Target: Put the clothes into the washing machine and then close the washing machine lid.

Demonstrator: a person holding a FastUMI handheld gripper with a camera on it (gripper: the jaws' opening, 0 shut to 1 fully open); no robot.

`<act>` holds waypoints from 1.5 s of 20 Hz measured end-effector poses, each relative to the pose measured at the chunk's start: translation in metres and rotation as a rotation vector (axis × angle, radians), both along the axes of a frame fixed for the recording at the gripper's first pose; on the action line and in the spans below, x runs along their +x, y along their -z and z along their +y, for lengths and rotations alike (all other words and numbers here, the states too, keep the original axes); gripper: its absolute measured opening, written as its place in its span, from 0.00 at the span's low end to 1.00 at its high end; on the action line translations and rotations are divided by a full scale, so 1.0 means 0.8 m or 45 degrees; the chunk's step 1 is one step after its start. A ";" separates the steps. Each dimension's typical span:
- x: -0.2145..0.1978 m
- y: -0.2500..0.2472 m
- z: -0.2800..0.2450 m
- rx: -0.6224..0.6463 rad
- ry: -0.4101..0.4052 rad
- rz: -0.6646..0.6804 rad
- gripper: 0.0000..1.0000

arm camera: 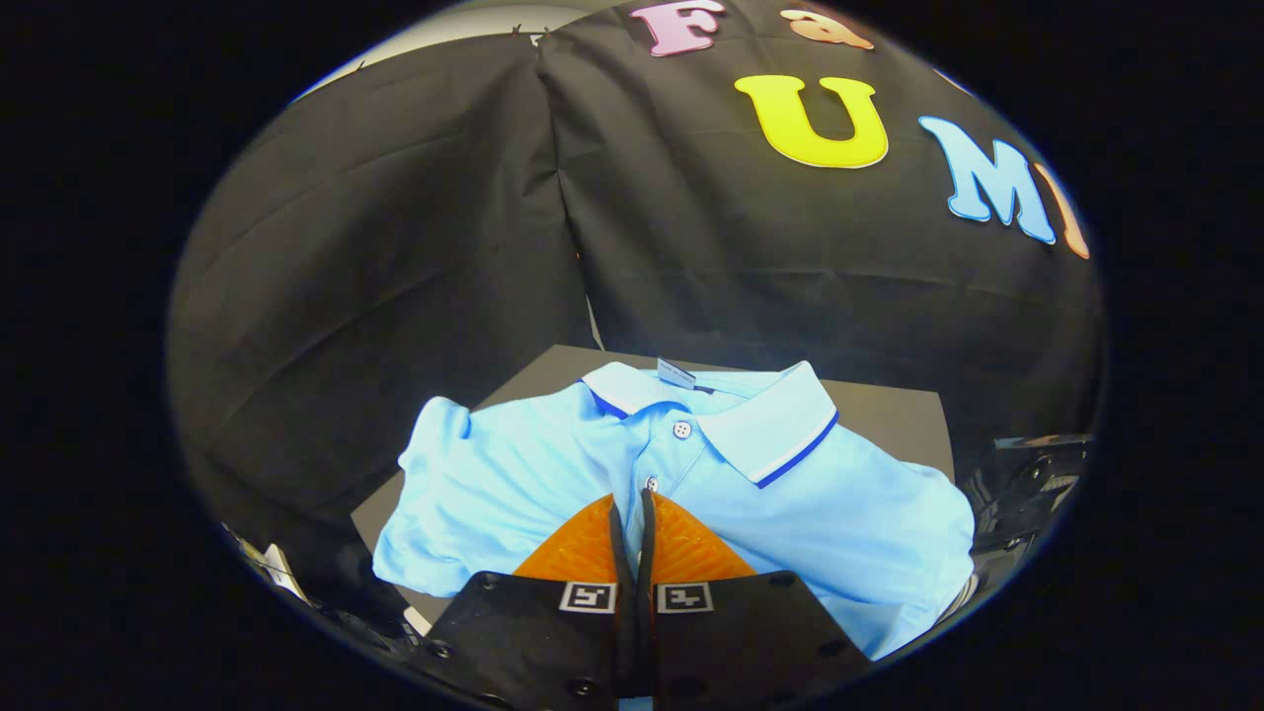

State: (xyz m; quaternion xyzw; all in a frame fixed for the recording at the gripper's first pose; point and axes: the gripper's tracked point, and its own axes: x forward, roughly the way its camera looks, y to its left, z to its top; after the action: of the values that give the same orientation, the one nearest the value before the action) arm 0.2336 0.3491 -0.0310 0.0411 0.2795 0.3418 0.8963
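A dark table (889, 415) stands against the booth's black cloth wall, and most of its top is covered by a light blue polo shirt (553, 474), the one garment here to be loaded. The shirt lies front up and roughly flat, its collar (765, 425) at the far side with a dark stripe along the edge, one sleeve (434, 434) bunched out to the left, and the body spreading near and right, apparently to the table's edge. A small tag (676, 373) stands up inside the neck. Two buttons (681, 430) mark the placket down the middle.

The gripper (632, 509) sits just over the shirt's chest, its fingers drawn nearly together with only a thin slit between them, the tips at the lower button. Whether a fold of cloth is pinched in that slit cannot be told.

The shirt looks light, soft and limp; it will sag and trail when lifted. A pinch on the doubled placket or the stiffer collar should hold better than a single layer of the body.
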 end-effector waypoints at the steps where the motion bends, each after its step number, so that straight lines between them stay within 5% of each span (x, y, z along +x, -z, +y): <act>1: -0.001 -0.005 -0.003 0.004 -0.011 -0.016 0.01; 17: -0.009 -0.091 -0.067 0.120 -0.002 -0.268 0.01; 30: 0.008 -0.110 -0.230 0.129 0.213 -0.320 0.01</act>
State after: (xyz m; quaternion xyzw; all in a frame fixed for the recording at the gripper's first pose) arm 0.2399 0.1648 0.0571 0.0665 0.1430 0.2820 0.9463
